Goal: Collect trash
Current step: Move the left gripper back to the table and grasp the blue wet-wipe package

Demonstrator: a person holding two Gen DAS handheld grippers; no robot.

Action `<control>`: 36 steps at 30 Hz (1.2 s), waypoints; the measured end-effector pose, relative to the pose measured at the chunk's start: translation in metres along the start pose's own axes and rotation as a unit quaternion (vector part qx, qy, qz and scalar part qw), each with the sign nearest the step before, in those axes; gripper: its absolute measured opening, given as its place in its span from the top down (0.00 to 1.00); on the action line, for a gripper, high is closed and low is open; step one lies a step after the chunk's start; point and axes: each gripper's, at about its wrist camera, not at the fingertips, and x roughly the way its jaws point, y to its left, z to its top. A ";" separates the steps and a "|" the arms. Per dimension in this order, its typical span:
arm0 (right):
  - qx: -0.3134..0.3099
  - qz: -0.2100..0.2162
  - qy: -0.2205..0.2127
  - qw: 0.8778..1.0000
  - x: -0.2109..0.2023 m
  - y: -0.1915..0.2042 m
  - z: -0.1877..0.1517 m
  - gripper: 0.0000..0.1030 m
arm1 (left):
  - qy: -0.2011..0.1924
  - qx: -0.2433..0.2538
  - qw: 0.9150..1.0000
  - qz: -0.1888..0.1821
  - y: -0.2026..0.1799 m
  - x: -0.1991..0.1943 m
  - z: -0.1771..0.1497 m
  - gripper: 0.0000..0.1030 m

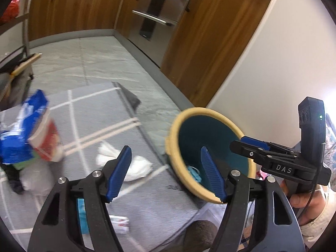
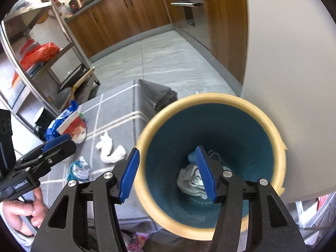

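Observation:
A teal bin with a yellow rim [image 2: 210, 98] stands at the right end of a grey striped cloth [image 2: 117, 109]. Crumpled white-grey trash [image 2: 189, 183] lies at its bottom. My right gripper [image 2: 167, 148] hangs open over the bin's near-left rim, with nothing between its fingers. My left gripper [image 1: 165, 148] is open and empty too, above the cloth just left of the bin [image 1: 174, 126]. On the cloth lie a white crumpled tissue [image 1: 130, 163] [image 2: 109, 151], a blue-white wrapper [image 2: 78, 170], a small white-red wrapper [image 1: 120, 223] and a red-white cup with a blue packet [image 2: 72, 128] [image 1: 45, 140].
A white wall [image 2: 283, 63] rises close behind the bin. A metal shelf rack [image 2: 42, 63] with red bags stands to the left. Wooden cabinets [image 1: 84, 6] and an oven [image 1: 157, 14] line the far side of the grey tiled floor. A hand [image 2: 25, 212] holds the left gripper.

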 end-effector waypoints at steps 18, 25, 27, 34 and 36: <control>-0.059 0.069 0.014 0.996 0.019 0.099 0.009 0.36 | -0.031 -0.118 0.986 0.117 0.131 -0.087 -0.018 0.34; -0.077 0.083 0.021 0.993 0.027 0.122 0.009 0.32 | -0.033 -0.089 0.987 0.130 0.138 -0.088 -0.003 0.34; -0.082 0.081 0.025 0.993 0.029 0.124 0.007 0.31 | -0.023 -0.074 0.988 0.135 0.137 -0.078 0.001 0.34; -0.066 0.069 0.034 0.995 0.033 0.105 0.003 0.31 | 0.004 -0.072 0.985 0.157 0.150 -0.045 0.022 0.34; -0.061 0.068 0.037 0.995 0.035 0.101 0.002 0.31 | 0.013 -0.066 0.984 0.166 0.151 -0.035 0.030 0.34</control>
